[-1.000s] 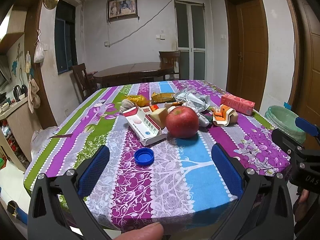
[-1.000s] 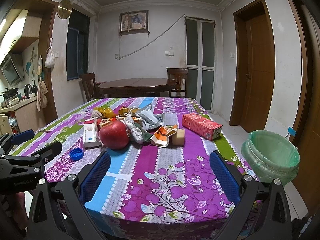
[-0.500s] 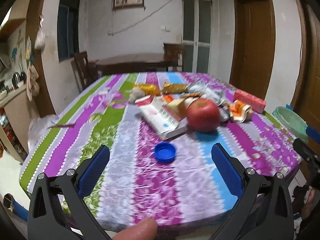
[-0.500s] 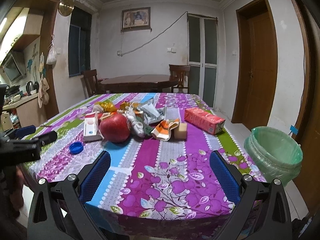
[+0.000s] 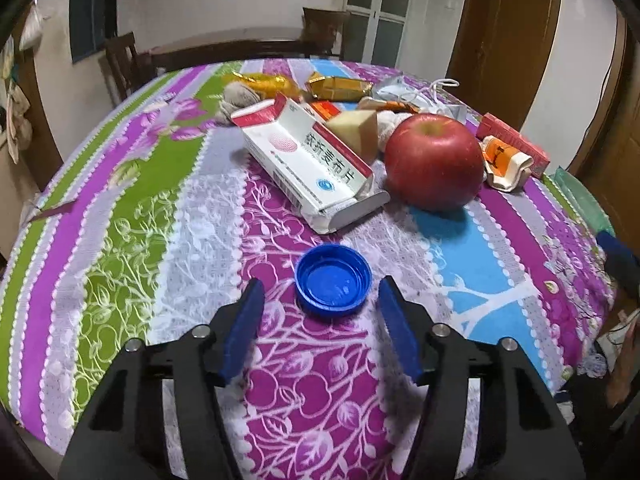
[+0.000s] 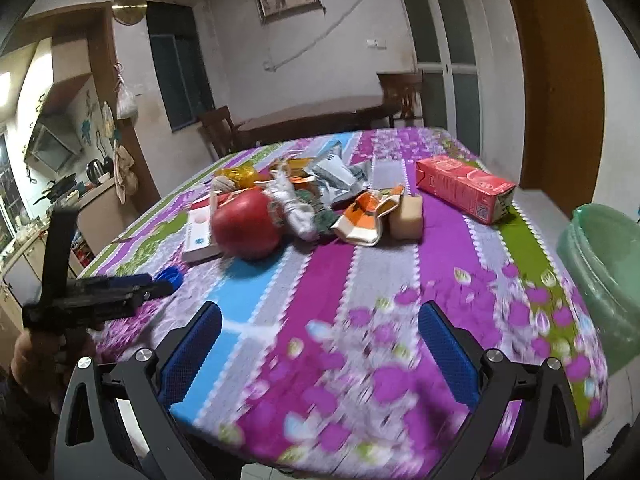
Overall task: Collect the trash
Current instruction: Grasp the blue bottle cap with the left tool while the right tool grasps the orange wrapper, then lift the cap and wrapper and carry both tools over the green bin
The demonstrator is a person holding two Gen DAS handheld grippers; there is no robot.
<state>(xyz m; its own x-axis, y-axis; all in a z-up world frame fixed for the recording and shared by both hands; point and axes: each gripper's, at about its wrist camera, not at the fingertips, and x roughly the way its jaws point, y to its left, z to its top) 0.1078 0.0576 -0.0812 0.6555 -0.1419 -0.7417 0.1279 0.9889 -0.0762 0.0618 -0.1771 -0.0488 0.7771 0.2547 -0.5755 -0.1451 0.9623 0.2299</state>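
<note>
The table [image 6: 392,280], covered in a striped floral cloth, fills the centre of both views; its near edge runs along the bottom of the right wrist view, with bare cloth between that edge and the clutter. A green-lined trash bin [image 6: 600,264] stands off the table's right edge, at the right of that frame. The trash pile lies mid-table: a red carton [image 6: 464,188], a white medicine box [image 5: 308,164], a red apple [image 5: 434,160] touching the box's flap, and a crumpled orange wrapper [image 5: 504,160].

The left gripper [image 5: 322,300] is held low over the cloth at lower centre, fingers part-way spread on either side of a blue bottle cap [image 5: 333,280], which lies open side up just short of contact with them. The right gripper [image 6: 320,340] is held at the table's near edge, fingers spread wide and holding nothing.
</note>
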